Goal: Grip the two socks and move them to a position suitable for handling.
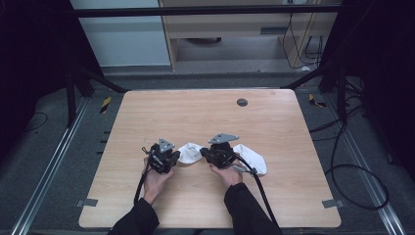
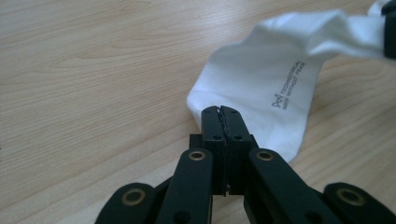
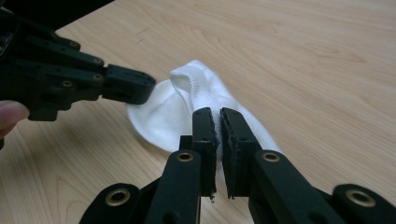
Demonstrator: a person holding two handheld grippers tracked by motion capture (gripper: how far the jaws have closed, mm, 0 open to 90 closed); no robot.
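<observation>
white fabric sock (image 2: 261, 88) with small grey print, pale wood-grain tabletop (image 1: 195, 117), black metal gripper jaws, dark sleeves (image 1: 244, 210).

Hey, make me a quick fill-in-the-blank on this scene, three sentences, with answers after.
1. The sock lying between the two tongs is ____ in colour.
2. The left tongs are shut on the sock's ____ end.
3. The tabletop is made of ____.

Answers: white; toe; wood
</observation>
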